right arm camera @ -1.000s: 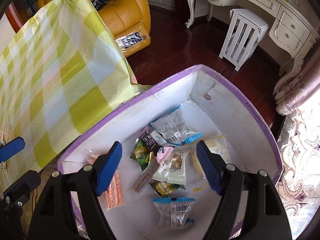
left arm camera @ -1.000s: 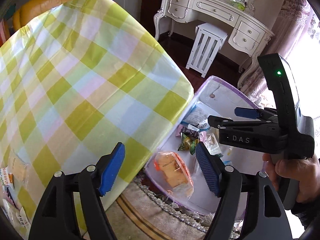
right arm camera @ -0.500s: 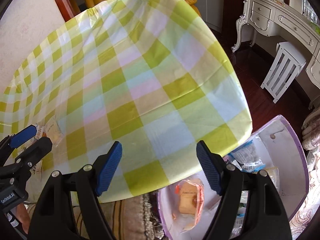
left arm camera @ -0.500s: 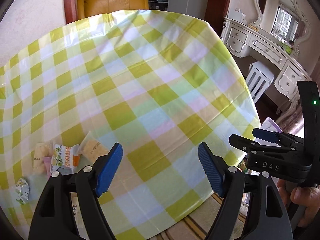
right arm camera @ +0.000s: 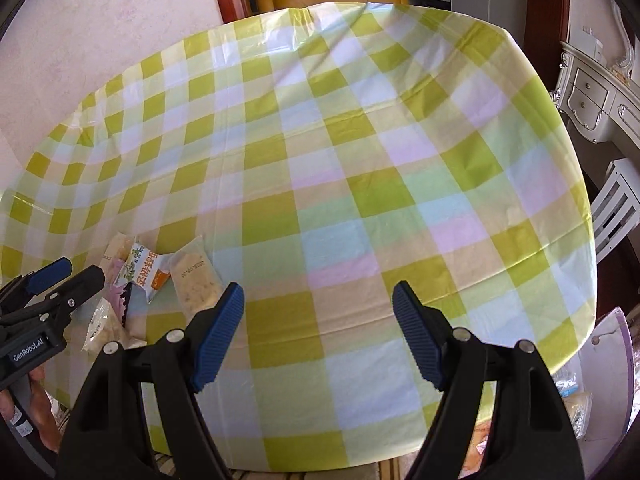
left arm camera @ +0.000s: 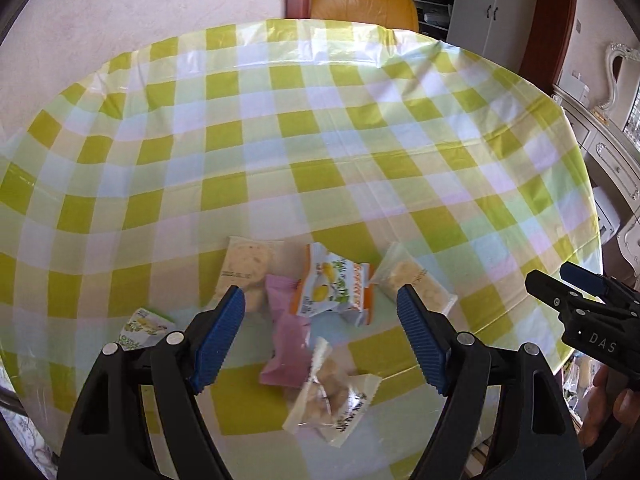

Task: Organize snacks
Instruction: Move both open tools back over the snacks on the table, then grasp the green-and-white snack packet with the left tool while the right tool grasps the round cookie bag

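- The left gripper (left arm camera: 320,340) hangs over a small heap of snack packets on the checked tablecloth (left arm camera: 320,152), its blue pads (left arm camera: 218,340) apart and nothing between them; the jaws have just been opening a little wider.
- The right gripper (right arm camera: 318,332) stands apart too, empty, over bare cloth to the right of the heap.
- Nearest the left claw lie a pink packet (left arm camera: 286,344) and a clear biscuit packet (left arm camera: 332,396), overlapping; an orange-and-white packet (left arm camera: 334,290) sits just beyond.
- The purple-rimmed bin (right arm camera: 616,344) waits off the table's right edge (some snacks already lie in it).
- My guess: the next pick is the top clear packet. Best to come straight down, pads across its narrow width, and pinch the body rather than the crimped end, so the pink one beneath isn't dragged along.
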A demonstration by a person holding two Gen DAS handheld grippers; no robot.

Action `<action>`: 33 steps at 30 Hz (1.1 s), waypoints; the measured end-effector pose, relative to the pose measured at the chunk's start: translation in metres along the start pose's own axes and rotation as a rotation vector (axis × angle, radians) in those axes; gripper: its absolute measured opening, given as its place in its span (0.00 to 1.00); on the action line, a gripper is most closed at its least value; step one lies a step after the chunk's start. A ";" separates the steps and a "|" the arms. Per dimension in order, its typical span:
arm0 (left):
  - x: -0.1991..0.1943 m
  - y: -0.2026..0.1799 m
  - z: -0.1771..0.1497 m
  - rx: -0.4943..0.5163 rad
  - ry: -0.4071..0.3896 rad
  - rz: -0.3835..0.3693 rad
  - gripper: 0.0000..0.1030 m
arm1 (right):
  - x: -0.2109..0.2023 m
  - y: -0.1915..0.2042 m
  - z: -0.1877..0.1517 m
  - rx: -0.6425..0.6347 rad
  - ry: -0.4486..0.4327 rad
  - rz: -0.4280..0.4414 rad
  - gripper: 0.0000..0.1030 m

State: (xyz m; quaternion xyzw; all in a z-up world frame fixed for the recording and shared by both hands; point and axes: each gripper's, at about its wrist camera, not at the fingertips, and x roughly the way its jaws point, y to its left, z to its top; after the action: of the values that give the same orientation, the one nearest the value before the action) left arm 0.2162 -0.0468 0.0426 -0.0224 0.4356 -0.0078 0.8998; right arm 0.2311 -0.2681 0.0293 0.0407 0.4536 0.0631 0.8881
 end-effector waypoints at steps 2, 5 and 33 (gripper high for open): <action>-0.001 0.021 -0.002 -0.032 -0.002 0.021 0.74 | 0.006 0.012 0.001 -0.025 0.009 0.017 0.74; -0.003 0.051 -0.006 -0.069 -0.006 0.073 0.74 | 0.014 0.030 0.000 -0.064 0.023 0.041 0.74; 0.036 0.130 -0.041 -0.105 0.116 0.072 0.66 | 0.082 0.108 -0.009 -0.289 0.139 0.046 0.75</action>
State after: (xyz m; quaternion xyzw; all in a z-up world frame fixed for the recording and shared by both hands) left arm 0.2055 0.0800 -0.0173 -0.0534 0.4871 0.0464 0.8705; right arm 0.2636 -0.1490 -0.0273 -0.0815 0.4990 0.1506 0.8495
